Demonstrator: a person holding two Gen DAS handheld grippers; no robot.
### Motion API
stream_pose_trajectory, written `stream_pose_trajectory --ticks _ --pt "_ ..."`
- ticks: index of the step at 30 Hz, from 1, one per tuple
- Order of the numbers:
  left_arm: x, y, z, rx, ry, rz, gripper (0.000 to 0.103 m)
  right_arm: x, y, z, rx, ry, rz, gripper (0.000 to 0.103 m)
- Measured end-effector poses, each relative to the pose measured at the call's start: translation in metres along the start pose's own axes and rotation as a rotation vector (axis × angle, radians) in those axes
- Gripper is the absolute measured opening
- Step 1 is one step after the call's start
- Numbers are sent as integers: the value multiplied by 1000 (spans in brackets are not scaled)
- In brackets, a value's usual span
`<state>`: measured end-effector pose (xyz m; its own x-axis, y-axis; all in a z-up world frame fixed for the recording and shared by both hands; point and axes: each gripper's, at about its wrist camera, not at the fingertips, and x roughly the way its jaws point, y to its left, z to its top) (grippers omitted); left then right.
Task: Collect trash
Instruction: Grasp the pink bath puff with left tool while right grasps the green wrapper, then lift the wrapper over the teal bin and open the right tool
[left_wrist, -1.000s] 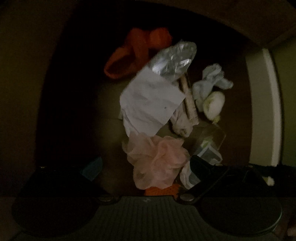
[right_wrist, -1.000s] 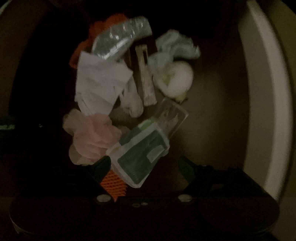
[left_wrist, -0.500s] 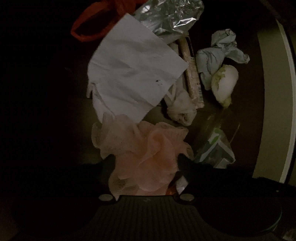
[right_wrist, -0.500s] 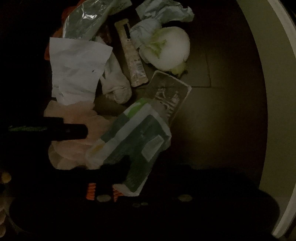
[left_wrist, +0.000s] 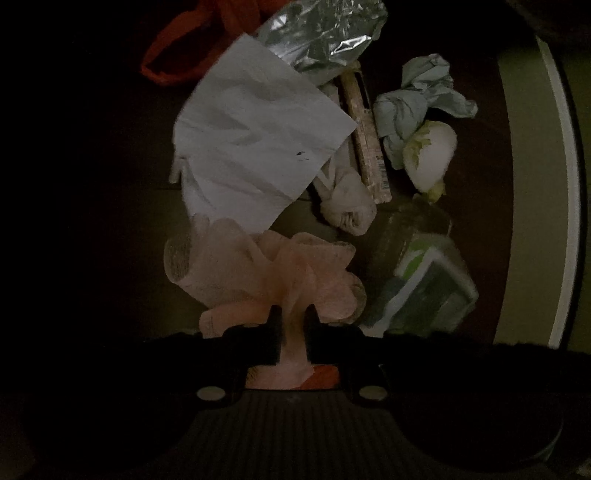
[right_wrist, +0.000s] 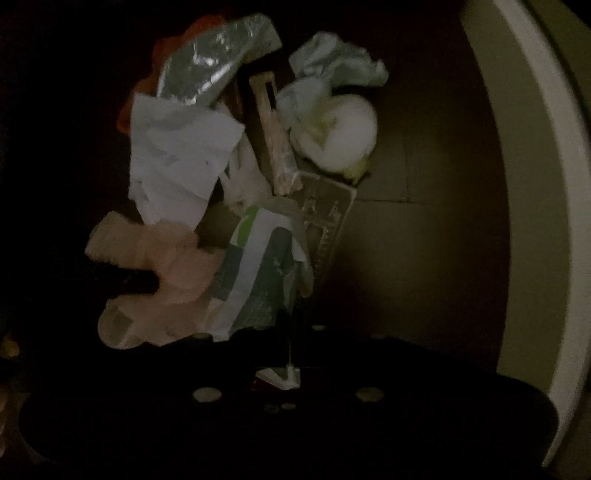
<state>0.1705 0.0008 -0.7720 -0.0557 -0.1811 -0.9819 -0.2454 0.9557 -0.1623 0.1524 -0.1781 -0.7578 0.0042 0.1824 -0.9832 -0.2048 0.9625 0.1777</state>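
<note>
The floor (left_wrist: 155, 206) is dim and brown, with litter heaped beside a pale curved rim (left_wrist: 561, 184). My left claw (left_wrist: 293, 321) is closing, its jaws pinching the pink mesh puff (left_wrist: 266, 273) just below a white paper sheet (left_wrist: 258, 147). My right claw (right_wrist: 290, 350) is clamped on the edge of the green-and-white wrapper (right_wrist: 258, 273), next to the puff.

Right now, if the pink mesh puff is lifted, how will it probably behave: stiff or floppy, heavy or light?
The pink mesh puff is ruffled netting, so it probably flops and sags. It looks airy, likely very light. The left gripper jaws are closing with a fold of it between them and only a thin pinch shows there, so the rest may dangle and snag the white paper lying against it.
</note>
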Motion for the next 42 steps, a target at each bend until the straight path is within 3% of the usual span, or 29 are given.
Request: stream_pose_trajectory --ticks 8,17,27,36,42 --pt "-92 -3 -11 -3 -58 11 10 -107 14 10 1 -107 -1 0" --pt "-272 -35 -21 45 -215 -8 10 -287 49 38 -33 -271 27 0" --pt "-478 -73 -26 111 -465 -26 10 -478 78 71 -90 -500 50 0" --pt "-604 -106 -31 147 -654 -56 10 -601 94 79 -111 -675 64 0" --pt "-673 -117 -23 169 -755 -100 10 -660 106 107 -146 -801 53 0"
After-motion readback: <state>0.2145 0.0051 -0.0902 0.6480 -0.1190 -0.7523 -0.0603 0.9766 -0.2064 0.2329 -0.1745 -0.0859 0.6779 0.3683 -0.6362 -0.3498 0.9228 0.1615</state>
